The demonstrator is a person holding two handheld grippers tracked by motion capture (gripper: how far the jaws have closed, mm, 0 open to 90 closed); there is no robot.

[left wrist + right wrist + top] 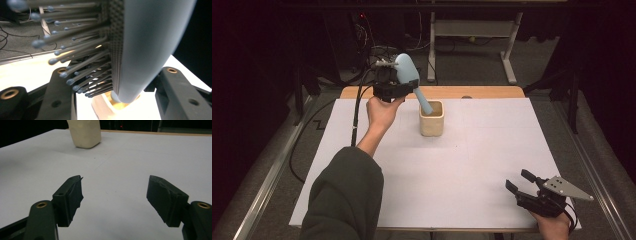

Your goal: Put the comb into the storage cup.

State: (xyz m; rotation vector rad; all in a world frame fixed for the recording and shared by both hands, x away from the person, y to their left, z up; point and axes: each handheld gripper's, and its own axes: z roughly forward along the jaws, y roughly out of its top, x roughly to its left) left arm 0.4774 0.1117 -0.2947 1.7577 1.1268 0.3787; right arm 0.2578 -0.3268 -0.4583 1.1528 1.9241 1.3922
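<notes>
While the left gripper is clamped on the pale blue hairbrush, the brush lies tilted between its jaws, bristled head up and away from the person, handle slanting down past the fingers. The handle's tip is at or just inside the mouth of the cream cup, which sits just below and to the right of that gripper. In the left gripper view the brush rises straight between the two black jaws, bristles to one side, with the cup's rim directly beneath its lower end. So the long axis already points into the cup, and I judge the move ahead to be a lowering along it. The right gripper rests open and empty, well apart near the table's front edge, with the cup far ahead of its spread jaws.
</notes>
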